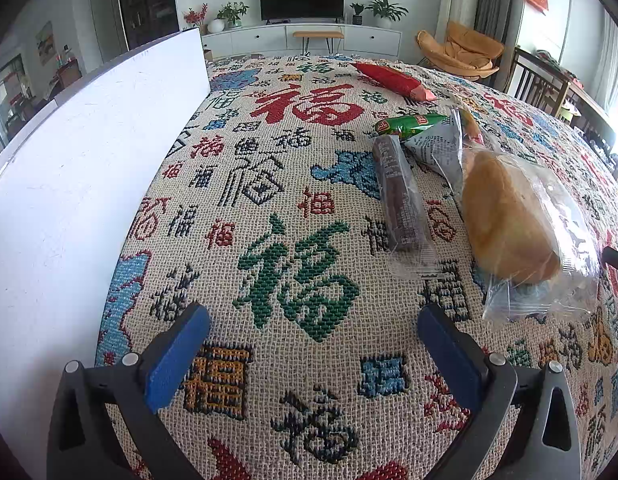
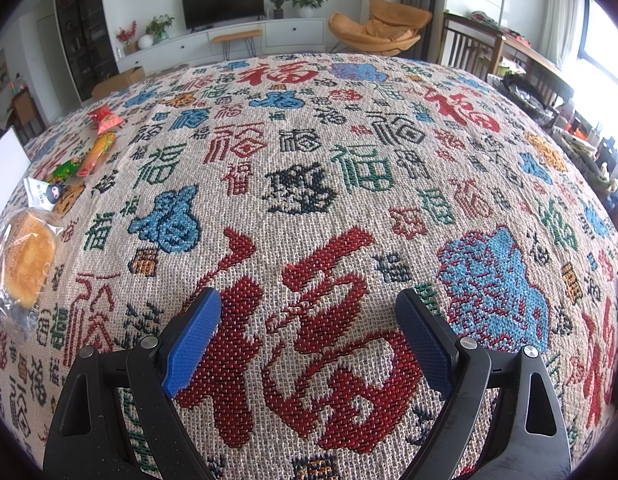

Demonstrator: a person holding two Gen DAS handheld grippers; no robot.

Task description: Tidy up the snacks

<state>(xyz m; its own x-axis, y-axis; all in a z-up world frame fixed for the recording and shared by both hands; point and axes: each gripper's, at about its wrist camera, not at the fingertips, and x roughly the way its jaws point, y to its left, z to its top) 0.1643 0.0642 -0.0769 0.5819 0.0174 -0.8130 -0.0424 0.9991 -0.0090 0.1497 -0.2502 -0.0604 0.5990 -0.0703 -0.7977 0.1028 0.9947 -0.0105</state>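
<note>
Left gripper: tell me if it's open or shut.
Open. The left gripper has its blue pads spread wide apart over the patterned cloth, nothing between them.

Left gripper [image 1: 313,334] jaws wide apart, empty, hovering low, angled forward. Right gripper [image 2: 308,318] same: jaws spread, nothing between the blue pads [image 2: 193,340].

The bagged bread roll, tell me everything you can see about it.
The bread roll is round, golden-brown, sealed in a clear crinkly plastic bag with dark print along one side. It lies on the patterned tablecloth, nearest of the snacks, and the bag's far end meets a grey printed packet. No gripper touches it.
</note>
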